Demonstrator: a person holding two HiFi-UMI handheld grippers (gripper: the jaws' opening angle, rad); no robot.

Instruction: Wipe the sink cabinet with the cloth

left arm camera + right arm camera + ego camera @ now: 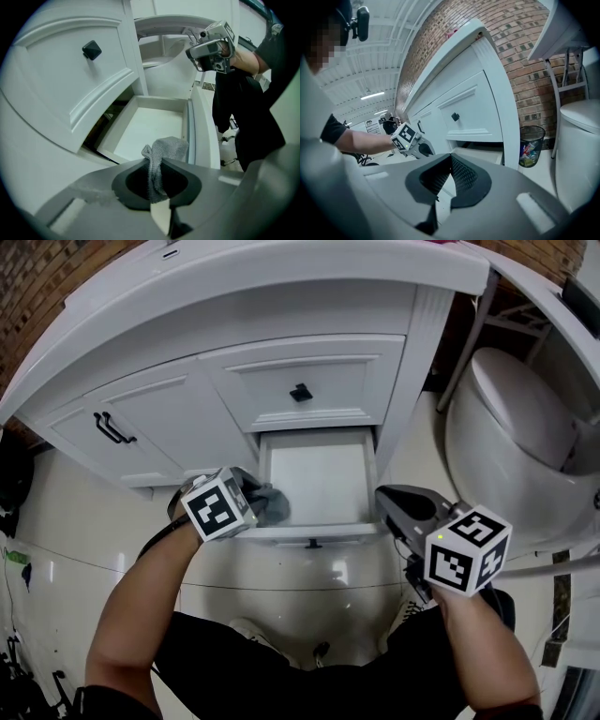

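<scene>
One cloth (169, 146) in left hand-held gripper (156, 163)

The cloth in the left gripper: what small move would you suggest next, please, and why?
Probably lower the left gripper until the cloth presses on the floor of the open drawer. The jaws are shut on the cloth, which hangs over the front corner, and whether it touches is unclear.

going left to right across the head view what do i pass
black door handle → left gripper shut on the grey cloth → open bottom drawer → right gripper → white toilet
</scene>
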